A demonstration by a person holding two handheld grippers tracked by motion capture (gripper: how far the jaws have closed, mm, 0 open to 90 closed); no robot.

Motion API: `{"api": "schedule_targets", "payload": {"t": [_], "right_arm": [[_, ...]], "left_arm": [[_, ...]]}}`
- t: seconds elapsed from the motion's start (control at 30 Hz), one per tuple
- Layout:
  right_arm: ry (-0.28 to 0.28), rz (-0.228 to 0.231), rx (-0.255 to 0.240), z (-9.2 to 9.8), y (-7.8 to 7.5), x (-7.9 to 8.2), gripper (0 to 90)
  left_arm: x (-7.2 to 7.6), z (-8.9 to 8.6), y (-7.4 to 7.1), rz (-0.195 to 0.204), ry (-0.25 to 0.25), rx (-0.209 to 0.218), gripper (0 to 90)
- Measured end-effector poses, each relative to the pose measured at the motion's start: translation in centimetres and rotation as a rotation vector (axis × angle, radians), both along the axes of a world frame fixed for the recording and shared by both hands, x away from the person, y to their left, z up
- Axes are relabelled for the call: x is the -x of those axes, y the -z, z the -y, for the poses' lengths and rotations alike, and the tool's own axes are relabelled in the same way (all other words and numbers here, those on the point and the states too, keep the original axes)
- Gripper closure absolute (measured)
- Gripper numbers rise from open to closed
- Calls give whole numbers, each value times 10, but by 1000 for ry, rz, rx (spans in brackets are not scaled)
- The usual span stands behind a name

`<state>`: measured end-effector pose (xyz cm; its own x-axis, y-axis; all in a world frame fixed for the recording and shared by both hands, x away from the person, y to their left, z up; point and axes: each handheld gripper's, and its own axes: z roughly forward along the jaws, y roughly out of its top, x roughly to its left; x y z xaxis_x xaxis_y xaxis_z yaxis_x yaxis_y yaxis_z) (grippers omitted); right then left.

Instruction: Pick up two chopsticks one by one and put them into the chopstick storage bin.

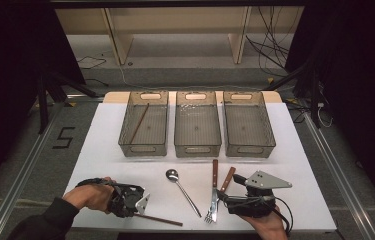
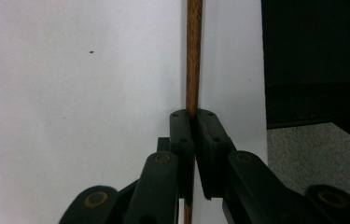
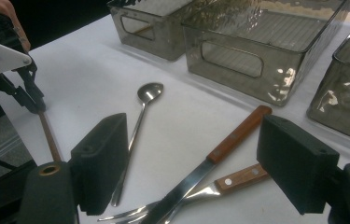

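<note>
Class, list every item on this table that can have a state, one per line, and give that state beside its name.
Left hand-held gripper: shut on the chopstick.
Right hand-held gripper: open, nothing between the pads.
Chopstick: flat near the table edge, clamped.
Left bin: holds one other chopstick.
Middle bin: empty.
Right bin: empty.
Spoon: lying loose.
Knife and fork: lying crossed, untouched.

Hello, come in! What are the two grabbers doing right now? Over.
Left gripper shut on the chopstick, flat on the table. Right gripper open above the knife and fork. Nothing in the way.
</note>
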<state>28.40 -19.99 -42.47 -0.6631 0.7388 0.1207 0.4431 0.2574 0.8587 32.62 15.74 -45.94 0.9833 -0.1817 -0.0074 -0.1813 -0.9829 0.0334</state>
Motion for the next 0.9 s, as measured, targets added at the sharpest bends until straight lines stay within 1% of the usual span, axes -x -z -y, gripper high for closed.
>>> {"api": "schedule_targets", "payload": {"t": [0.13, 0.27, 0.3, 0.33, 0.37, 0.4, 0.43, 0.47, 0.5, 0.57, 0.67, 0.7, 0.8, 0.87, 0.9], "right_arm": [[2, -2, 1, 0, 0, 0, 258], [2, -1, -1, 0, 0, 0, 258], [2, -1, -1, 0, 0, 0, 258], [2, -2, 0, 0, 0, 0, 258], [2, -1, 0, 0, 0, 0, 258], [3, 2, 0, 0, 0, 0, 258], [3, 2, 1, 0, 0, 0, 258], [3, 4, 2, 0, 0, 0, 258], [4, 4, 1, 1, 0, 0, 258], [4, 3, 0, 1, 0, 0, 258], [3, 4, -1, 1, 0, 0, 258], [4, 1, -1, 1, 0, 0, 258], [6, -1, -2, 1, 0, 0, 258], [6, -1, -4, 1, 0, 0, 257], [6, -1, -2, 1, 0, 0, 257]], "left_arm": [[-2, -2, -4, 9, -2, 6, 855], [-5, -6, -11, 24, -31, 38, 855], [-6, -7, -13, 34, -35, 41, 855], [-7, -8, -14, 42, -49, 51, 855], [-8, -9, -17, 59, -65, 68, 855], [-9, -10, -18, 67, -75, 75, 855], [-11, -11, -20, 78, -95, 92, 855], [-13, -11, -22, 100, -111, 107, 854], [-15, -12, -24, 116, -138, 119, 854], [-18, -12, -29, 136, -186, 134, 854], [-26, -13, -36, 153, -279, 177, 855], [-29, -13, -39, 164, -318, 196, 854], [-37, -16, -48, 178, -415, 263, 854], [-42, -17, -53, 172, -475, 310, 854], [-44, -17, -56, 173, -498, 323, 854]]}}
